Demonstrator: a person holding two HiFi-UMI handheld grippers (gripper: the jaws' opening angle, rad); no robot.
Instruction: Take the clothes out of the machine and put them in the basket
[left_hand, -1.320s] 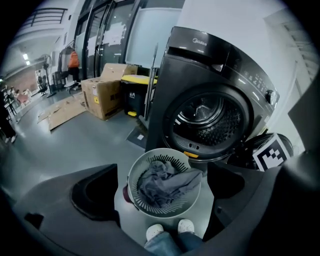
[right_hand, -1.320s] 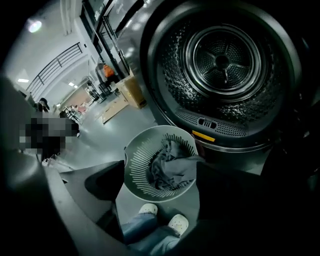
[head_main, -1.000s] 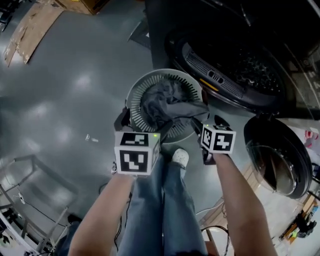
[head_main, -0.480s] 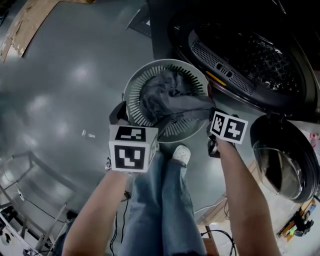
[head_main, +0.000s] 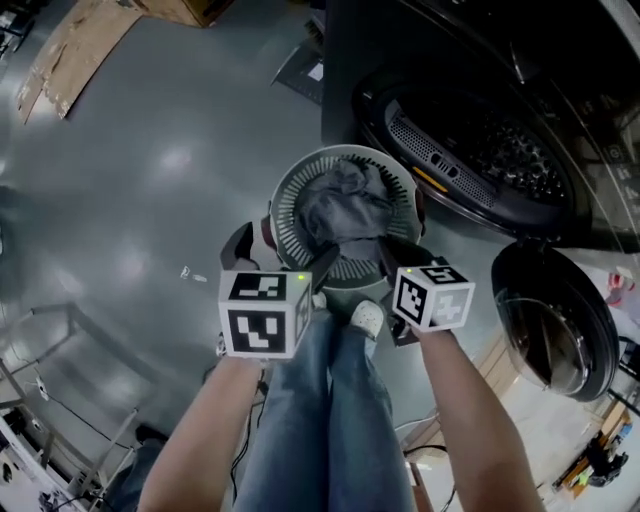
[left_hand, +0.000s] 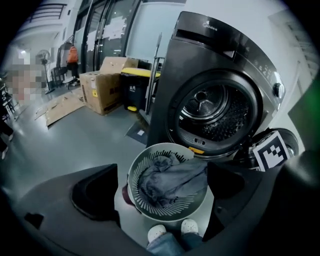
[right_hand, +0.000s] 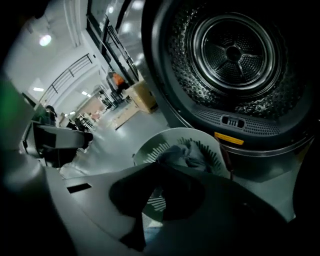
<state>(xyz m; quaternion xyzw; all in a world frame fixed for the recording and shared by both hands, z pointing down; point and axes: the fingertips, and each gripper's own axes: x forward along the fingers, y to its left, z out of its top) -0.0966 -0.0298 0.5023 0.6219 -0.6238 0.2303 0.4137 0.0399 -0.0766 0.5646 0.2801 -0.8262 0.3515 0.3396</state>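
A round white slatted basket (head_main: 292, 190) stands on the floor in front of the dark machine (head_main: 480, 130), whose door (head_main: 555, 320) hangs open. Grey clothes (head_main: 345, 205) lie bunched inside the basket. My left gripper (head_main: 280, 262) hovers over the basket's near rim, jaws wide apart and empty. In the left gripper view the basket (left_hand: 137, 172) and the clothes (left_hand: 170, 180) show between the jaws of that gripper (left_hand: 160, 192). My right gripper (head_main: 392, 250) sits just off the basket's near right rim, shut with nothing in it. The right gripper view shows its jaws (right_hand: 155, 197) together, the drum (right_hand: 235, 55) beyond.
The person's jeans and white shoes (head_main: 365, 318) stand right behind the basket. Flattened cardboard (head_main: 70, 50) lies on the grey floor at far left and boxes (left_hand: 102, 90) stand beside the machine. A metal frame (head_main: 50, 400) is at the lower left.
The right gripper has drawn back from the basket's right rim toward the person. The cloth that hung over that rim now lies inside the basket. The left gripper shifted slightly.
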